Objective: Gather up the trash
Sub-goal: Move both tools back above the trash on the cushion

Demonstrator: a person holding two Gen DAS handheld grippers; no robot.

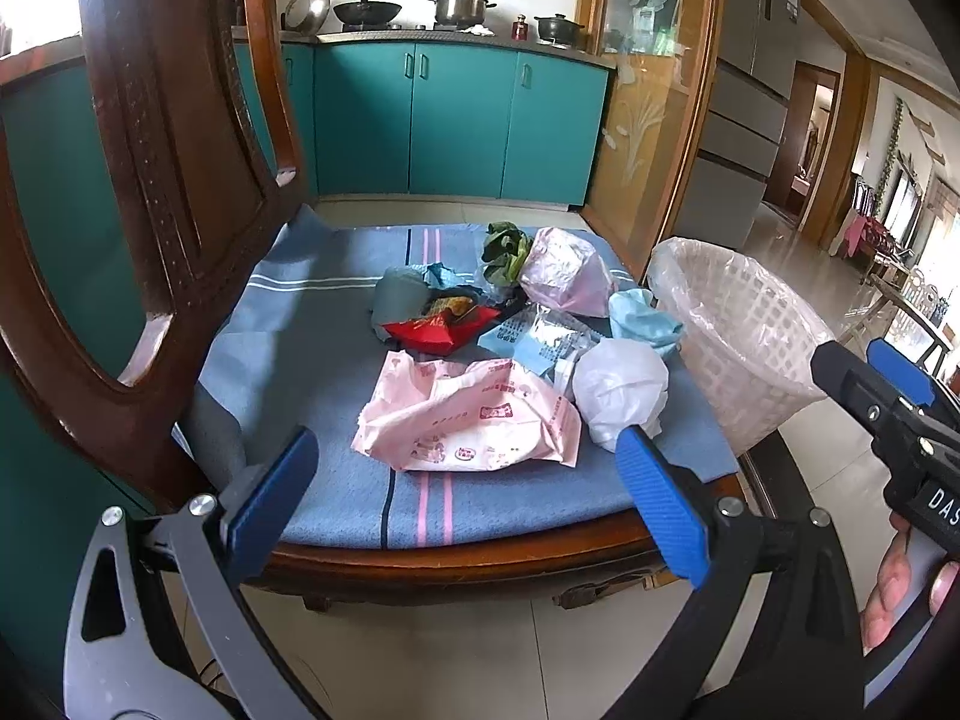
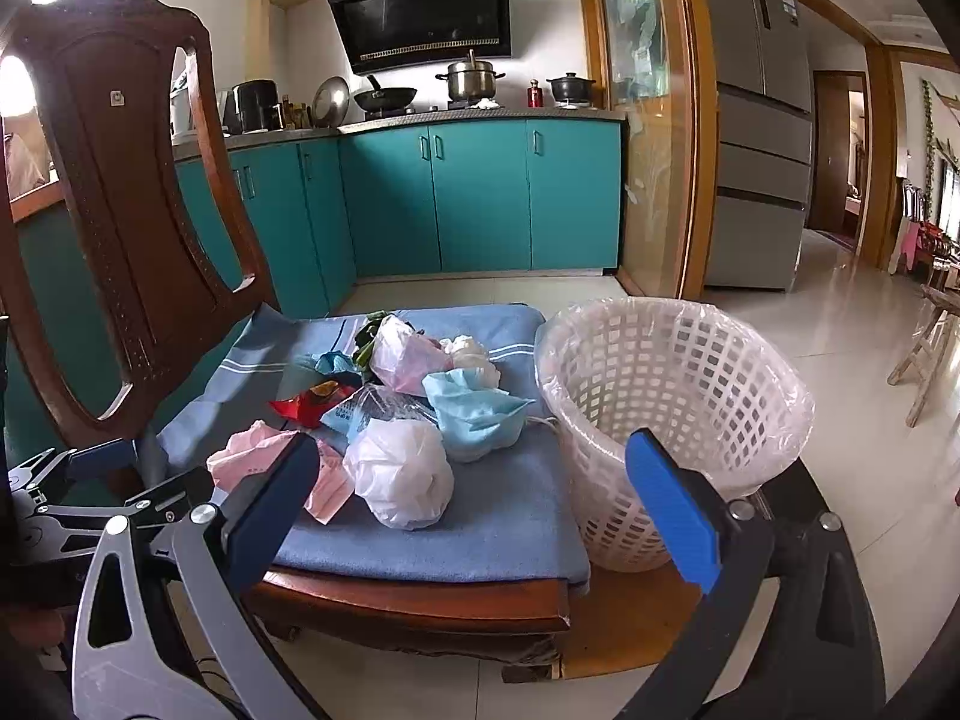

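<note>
A pile of trash lies on the blue cushion [image 1: 336, 360] of a wooden chair: a pink printed wrapper [image 1: 468, 420], a white crumpled bag [image 1: 621, 390], a light blue mask [image 1: 645, 315], a red snack packet [image 1: 441, 330], a pale pink bag [image 1: 564, 273] and green scraps [image 1: 504, 249]. A white lattice basket [image 2: 672, 414] lined with clear plastic stands to the right of the cushion. My left gripper [image 1: 474, 498] is open, near the cushion's front edge, before the pink wrapper. My right gripper [image 2: 480, 495] is open, just short of the white bag [image 2: 399, 477].
The carved chair back [image 1: 168, 168] rises at the left. Teal kitchen cabinets [image 2: 480, 198] with pots on the counter stand behind. A glass partition and a grey fridge [image 2: 756, 120] are at the right. Pale floor tiles [image 2: 840, 324] stretch rightward toward a wooden stool.
</note>
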